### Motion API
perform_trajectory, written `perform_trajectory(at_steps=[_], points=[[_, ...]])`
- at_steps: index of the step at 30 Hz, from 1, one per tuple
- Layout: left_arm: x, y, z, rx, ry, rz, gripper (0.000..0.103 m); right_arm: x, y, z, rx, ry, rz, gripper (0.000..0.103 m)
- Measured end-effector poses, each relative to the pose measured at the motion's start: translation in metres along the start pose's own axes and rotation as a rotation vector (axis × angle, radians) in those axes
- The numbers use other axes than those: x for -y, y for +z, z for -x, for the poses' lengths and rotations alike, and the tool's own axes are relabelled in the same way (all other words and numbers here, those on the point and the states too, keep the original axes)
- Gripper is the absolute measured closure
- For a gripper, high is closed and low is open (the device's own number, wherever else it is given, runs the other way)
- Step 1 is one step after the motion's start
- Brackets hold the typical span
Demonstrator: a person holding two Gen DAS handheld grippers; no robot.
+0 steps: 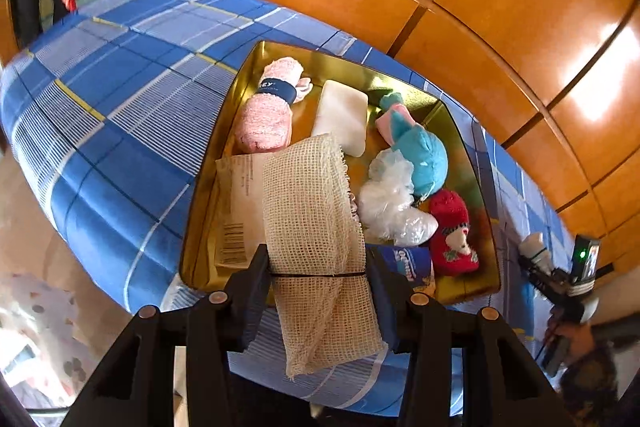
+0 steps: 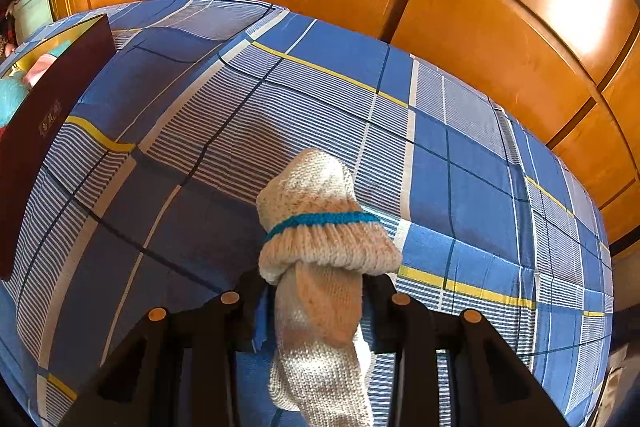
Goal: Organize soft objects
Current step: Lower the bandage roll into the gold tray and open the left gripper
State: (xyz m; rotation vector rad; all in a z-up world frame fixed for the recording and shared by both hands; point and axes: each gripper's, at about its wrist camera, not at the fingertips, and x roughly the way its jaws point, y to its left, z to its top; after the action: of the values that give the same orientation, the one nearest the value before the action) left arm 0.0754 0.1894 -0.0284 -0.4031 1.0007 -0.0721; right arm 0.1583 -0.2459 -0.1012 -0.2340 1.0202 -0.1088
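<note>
My left gripper [image 1: 318, 275] is shut on a beige mesh cloth roll [image 1: 312, 211] bound by a black band, held over the near edge of a gold tin box [image 1: 486, 227]. The box holds a pink towel roll [image 1: 266, 109], a white sponge [image 1: 342, 115], a blue plush toy [image 1: 420, 147], a white plastic puff [image 1: 390, 201], a red sock [image 1: 452, 233], a tissue pack [image 1: 410, 263] and a paper packet [image 1: 240, 203]. My right gripper [image 2: 316, 291] is shut on a cream knitted glove with a teal stripe [image 2: 320, 223], above the bed.
A blue plaid sheet [image 2: 280, 99] covers the bed. Orange wooden wardrobe panels [image 1: 500, 7] stand behind it. The box's dark red side [image 2: 44, 115] shows at the left of the right wrist view. The right gripper with its glove appears at the far right [image 1: 560, 267].
</note>
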Motion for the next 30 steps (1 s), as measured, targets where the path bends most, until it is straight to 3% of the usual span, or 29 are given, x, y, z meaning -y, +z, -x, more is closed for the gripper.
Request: perform_trajectory(at_steps=[6,9,12,16,21,25,30], points=[[0.02,0.023,-0.029,-0.001,0.018,-0.069,0.056,-0.001,0.0,0.0,0.0,-0.003,0.001,0.069],[0.028,0.031,-0.051,-0.038,0.05,-0.117,0.055,0.0,0.0,0.0,-0.001,0.0,-0.003,0.069],[0.03,0.034,-0.073,-0.075,0.128,-0.169,0.052,0.001,0.0,0.0,-0.001,0.002,-0.004,0.069],[0.028,0.034,-0.072,-0.051,0.157,-0.195,0.046,0.002,0.0,0.0,-0.002,0.005,-0.007,0.069],[0.024,0.023,-0.067,-0.021,0.172,-0.21,0.045,0.002,0.0,-0.001,-0.002,0.003,-0.006,0.069],[0.025,0.014,-0.059,0.003,0.182,-0.192,0.034,0.002,0.0,-0.001,0.0,0.002,-0.004,0.069],[0.029,0.009,-0.048,0.046,0.21,-0.2,0.031,-0.001,-0.001,0.001,0.004,-0.009,0.005,0.069]])
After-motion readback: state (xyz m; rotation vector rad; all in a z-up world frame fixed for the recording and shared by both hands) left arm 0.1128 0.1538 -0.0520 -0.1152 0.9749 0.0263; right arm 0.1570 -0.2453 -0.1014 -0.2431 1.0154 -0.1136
